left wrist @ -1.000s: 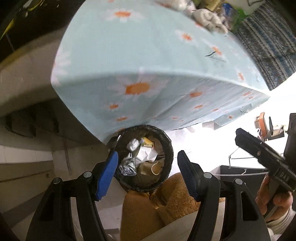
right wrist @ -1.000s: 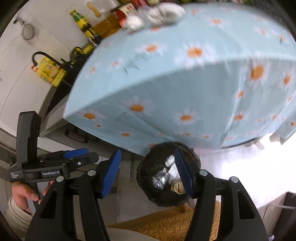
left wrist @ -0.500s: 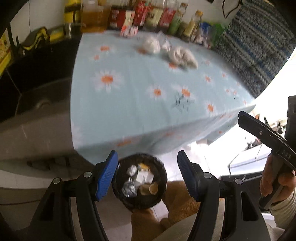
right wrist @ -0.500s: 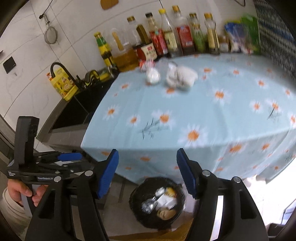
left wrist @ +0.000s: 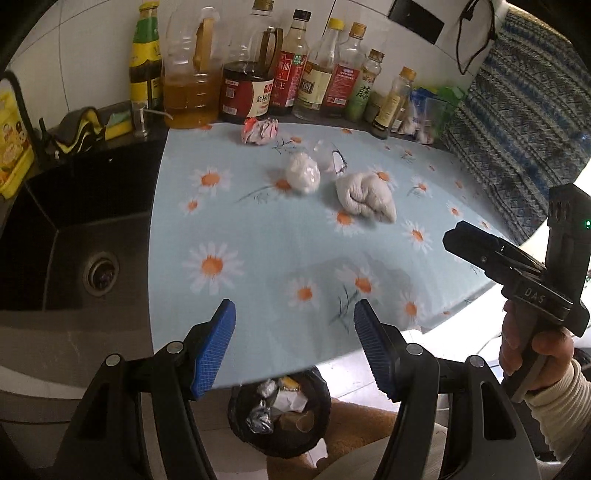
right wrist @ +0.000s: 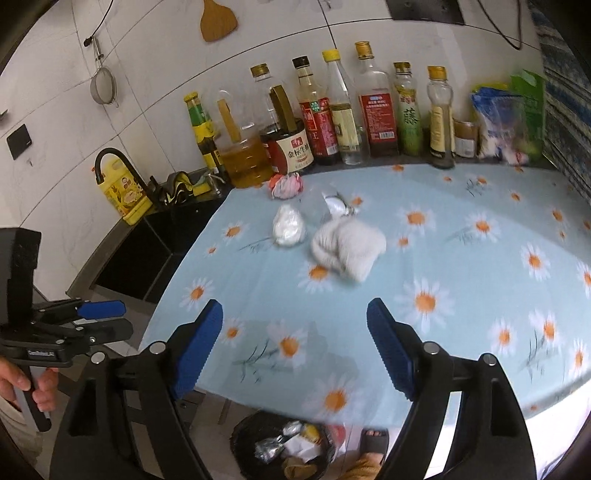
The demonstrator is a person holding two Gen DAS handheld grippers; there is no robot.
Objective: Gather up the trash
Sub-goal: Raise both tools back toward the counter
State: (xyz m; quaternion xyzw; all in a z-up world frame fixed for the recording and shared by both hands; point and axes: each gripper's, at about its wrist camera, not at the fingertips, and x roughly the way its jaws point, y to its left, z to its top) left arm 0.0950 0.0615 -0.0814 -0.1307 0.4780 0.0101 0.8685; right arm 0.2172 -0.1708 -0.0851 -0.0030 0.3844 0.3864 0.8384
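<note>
From my feed, a table under a pale blue daisy-print cloth (right wrist: 461, 295) fills the middle. At twelve o'clock a row of sauce and oil bottles (right wrist: 332, 118) stands against a white tiled wall (right wrist: 147, 74), where a strainer (right wrist: 103, 86) and a wooden paddle (right wrist: 218, 20) hang. At nine o'clock sits a dark sink (left wrist: 74, 251) with a black tap (right wrist: 110, 162). A blue woven fabric (left wrist: 517, 122) covers two o'clock.
</note>
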